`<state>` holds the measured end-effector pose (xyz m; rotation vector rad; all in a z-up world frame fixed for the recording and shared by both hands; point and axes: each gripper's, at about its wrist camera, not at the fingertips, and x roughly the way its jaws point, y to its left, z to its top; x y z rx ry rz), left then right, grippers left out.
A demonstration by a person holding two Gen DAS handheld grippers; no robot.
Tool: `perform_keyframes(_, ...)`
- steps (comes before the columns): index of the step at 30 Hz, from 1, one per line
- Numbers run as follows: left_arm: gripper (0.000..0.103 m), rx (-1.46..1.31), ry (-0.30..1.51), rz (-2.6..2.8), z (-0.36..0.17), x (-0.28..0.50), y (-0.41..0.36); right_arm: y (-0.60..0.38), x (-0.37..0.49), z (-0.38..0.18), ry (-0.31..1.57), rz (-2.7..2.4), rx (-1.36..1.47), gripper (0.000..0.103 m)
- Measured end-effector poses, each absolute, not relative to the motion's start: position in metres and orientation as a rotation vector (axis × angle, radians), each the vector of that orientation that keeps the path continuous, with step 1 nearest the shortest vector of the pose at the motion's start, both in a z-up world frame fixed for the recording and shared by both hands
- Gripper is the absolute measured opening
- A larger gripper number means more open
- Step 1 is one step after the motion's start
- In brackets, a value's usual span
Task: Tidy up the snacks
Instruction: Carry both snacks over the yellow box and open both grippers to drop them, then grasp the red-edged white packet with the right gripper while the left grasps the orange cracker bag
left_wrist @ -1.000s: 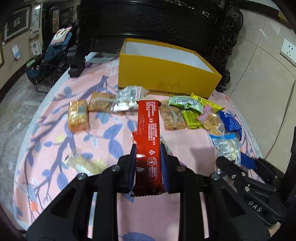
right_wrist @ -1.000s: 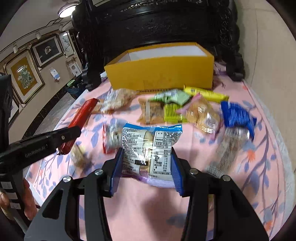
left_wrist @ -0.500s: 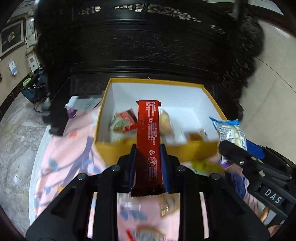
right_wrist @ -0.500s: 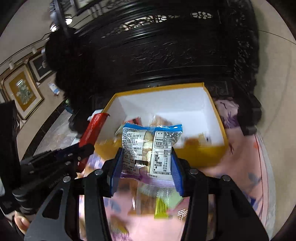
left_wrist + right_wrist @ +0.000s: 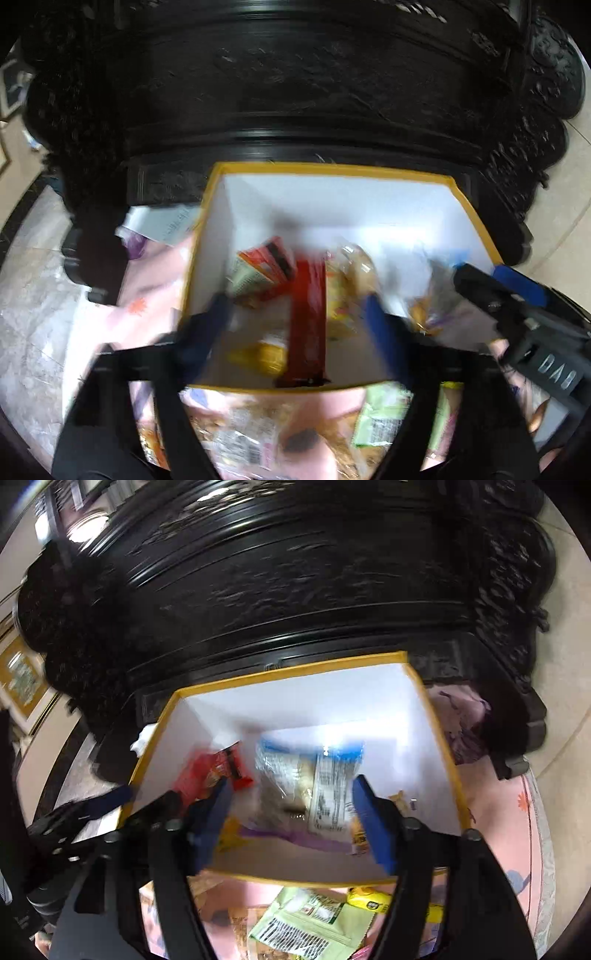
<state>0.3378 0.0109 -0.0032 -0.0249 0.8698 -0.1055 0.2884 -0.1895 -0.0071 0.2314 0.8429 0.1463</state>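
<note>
Below, the yellow box [image 5: 476, 221] on the pink cloth [image 5: 491, 808] lies under both my tools: my left gripper [image 5: 295, 314] is opening off the red bar [image 5: 308, 321], and my right gripper [image 5: 291, 805] is opening off the clear blue-topped packet [image 5: 314, 779], both snacks over the box's inside.

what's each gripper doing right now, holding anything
Left gripper: jaws opening, the red bar between them, no longer pinched, over the yellow box.
Right gripper: jaws opening, the clear snack bag loose between them.
</note>
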Motion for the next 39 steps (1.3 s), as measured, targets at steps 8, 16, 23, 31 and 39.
perform_keyframes(8, 0.088, -0.006, 0.817, -0.101, 0.009, 0.281, 0.051, -0.164, 0.209, -0.022, 0.928, 0.304, 0.145, 0.071)
perform_keyframes(16, 0.088, -0.024, 0.783, 0.041, -0.016, 0.170, 0.122, -0.085, 0.094, -0.110, 1.112, 0.509, 0.038, 0.071)
perform_keyframes(23, 0.088, -0.118, 0.845, 0.142, -0.045, 0.123, 0.180, -0.054, 0.098, -0.139, 1.106, 0.433, 0.004, 0.071)
perform_keyframes(31, 0.088, -0.193, 0.914, 0.162, -0.068, 0.130, 0.208, -0.046, 0.098, -0.147, 0.966, 0.367, -0.102, 0.043)
perform_keyframes(39, 0.088, -0.058, 0.976, 0.158, -0.108, 0.168, 0.160, -0.056, 0.093, -0.147, 0.939, 0.408, -0.065, 0.043)
